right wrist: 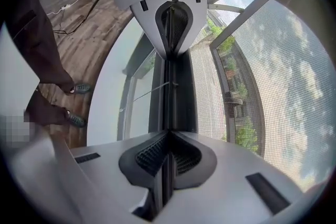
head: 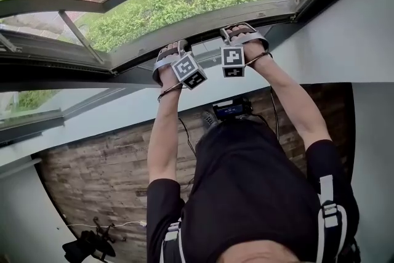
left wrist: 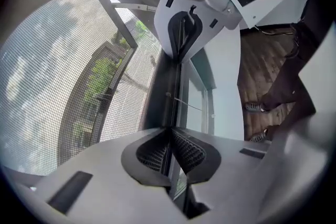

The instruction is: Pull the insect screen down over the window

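Both arms reach out ahead of the body, the left arm (head: 163, 132) nearly straight and the right arm (head: 294, 98) slightly bent at the elbow; each hand holds its tool with the marker cube facing back; the left gripper (head: 174, 49) (left wrist: 170, 150) has its jaws pressed together on the thin edge of a dark bar (left wrist: 164, 94) (right wrist: 176, 93); just to its right, side by side but apart, the right gripper (head: 243, 32) (right wrist: 167, 157) is clamped on the same bar in the same way.
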`<state>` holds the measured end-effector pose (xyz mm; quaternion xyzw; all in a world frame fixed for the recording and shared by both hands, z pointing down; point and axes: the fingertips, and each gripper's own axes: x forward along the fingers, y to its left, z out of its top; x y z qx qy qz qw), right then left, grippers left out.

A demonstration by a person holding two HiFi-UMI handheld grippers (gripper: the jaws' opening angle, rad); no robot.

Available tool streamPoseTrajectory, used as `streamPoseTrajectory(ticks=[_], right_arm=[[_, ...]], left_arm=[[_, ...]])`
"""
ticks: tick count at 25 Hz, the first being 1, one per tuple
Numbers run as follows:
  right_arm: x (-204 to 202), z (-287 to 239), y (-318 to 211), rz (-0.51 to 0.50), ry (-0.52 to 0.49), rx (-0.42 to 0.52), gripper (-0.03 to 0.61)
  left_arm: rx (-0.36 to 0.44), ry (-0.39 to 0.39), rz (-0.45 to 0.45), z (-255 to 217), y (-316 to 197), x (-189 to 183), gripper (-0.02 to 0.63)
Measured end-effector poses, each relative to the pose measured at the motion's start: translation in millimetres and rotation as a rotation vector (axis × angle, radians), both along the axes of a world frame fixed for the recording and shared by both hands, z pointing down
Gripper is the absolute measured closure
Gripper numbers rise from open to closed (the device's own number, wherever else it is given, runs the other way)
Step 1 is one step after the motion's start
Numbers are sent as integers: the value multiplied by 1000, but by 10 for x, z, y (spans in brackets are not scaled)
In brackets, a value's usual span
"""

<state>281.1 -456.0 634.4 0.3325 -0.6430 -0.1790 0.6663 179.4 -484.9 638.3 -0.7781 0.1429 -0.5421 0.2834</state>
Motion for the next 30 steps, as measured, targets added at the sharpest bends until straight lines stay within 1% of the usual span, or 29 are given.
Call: streamPoseTrajectory(ticks=[4, 6, 12, 15, 19, 21, 24, 26, 28, 29, 30], right_arm=[[11, 63, 5, 11, 1, 14, 563], [22, 45, 14, 11, 13, 22, 563], [19, 84, -35, 5, -11, 39, 563], [15, 69, -7, -14, 15, 40, 561], [57, 86, -25, 3, 43, 59, 561], [18, 120, -58, -3, 57, 61, 560], [-46, 129, -20, -19, 42, 51, 560], [-24, 91, 11, -17, 37, 56, 554], [7, 3, 20, -2, 9, 91, 532], [33, -66, 28, 16, -25, 122, 532], [67, -144, 55, 46, -81, 156, 532]], left_arm=[[-9, 53, -24, 78, 21, 9, 589], [-19, 50, -22, 41, 52, 9, 589], [9, 45, -4, 108, -22, 21, 589], [23, 34, 3, 79, 14, 6, 589], [42, 39, 23, 87, -17, 64, 588], [48, 39, 19, 88, -32, -5, 588], [72, 42, 6, 92, 2, -86, 588], [101, 61, 0, 11, 21, -89, 579], [125, 108, -23, -127, 28, -101, 574], [125, 152, -47, -216, 45, -102, 572], [112, 217, -82, -318, 81, -102, 572]])
